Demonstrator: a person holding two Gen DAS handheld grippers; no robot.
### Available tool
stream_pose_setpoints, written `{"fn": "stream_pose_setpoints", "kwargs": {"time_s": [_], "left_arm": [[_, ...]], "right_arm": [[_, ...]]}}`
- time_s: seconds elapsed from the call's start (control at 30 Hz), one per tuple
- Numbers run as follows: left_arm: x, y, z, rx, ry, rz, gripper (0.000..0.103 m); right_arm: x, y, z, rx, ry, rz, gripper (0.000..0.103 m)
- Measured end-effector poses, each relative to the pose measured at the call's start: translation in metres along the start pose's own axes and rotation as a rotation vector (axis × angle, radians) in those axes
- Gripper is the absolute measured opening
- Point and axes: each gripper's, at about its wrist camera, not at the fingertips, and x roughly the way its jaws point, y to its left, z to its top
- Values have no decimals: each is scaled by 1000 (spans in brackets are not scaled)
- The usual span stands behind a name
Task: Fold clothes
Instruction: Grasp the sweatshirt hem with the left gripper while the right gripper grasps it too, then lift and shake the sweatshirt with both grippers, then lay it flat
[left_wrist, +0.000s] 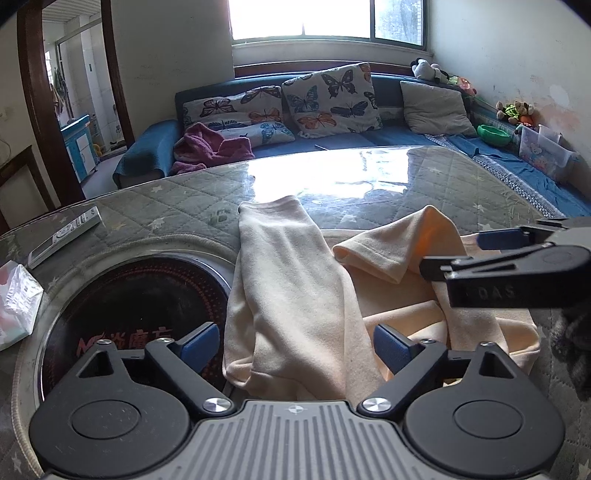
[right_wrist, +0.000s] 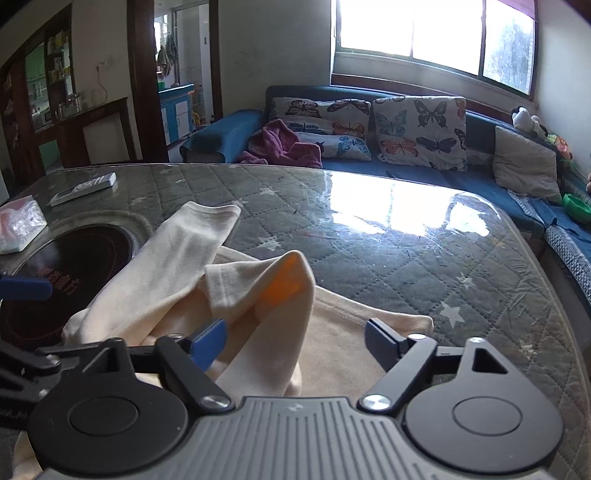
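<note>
The left gripper (left_wrist: 295, 345) is held low and level, its jaws spread wide apart with nothing clasped between the blue pads (left_wrist: 201, 343). The right gripper (right_wrist: 293, 341) is likewise held low and pointed forward, its jaws set wide, and nothing is pinched between them. In the left wrist view the right gripper (left_wrist: 461, 254) is seen side-on at the right edge, just beside and slightly ahead of the left one. Neither hand is shown.

"das" on the right gripper (left_wrist: 461, 254) (partly legible).
</note>
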Motion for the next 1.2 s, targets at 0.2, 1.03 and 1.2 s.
{"fn": "stream_pose_setpoints", "kwargs": {"time_s": [0.2, 1.03, 1.2], "left_arm": [[9, -2, 7, 15, -6, -18, 83], [5, 31, 6, -63, -30, -105, 3], [-51, 72, -21, -190, -79, -81, 3]], "right_arm": [[22, -8, 6, 14, 26, 33, 49], [-113, -79, -48, 88, -165, -183, 4], [-146, -99, -86, 177, -158, -259, 4]]}}
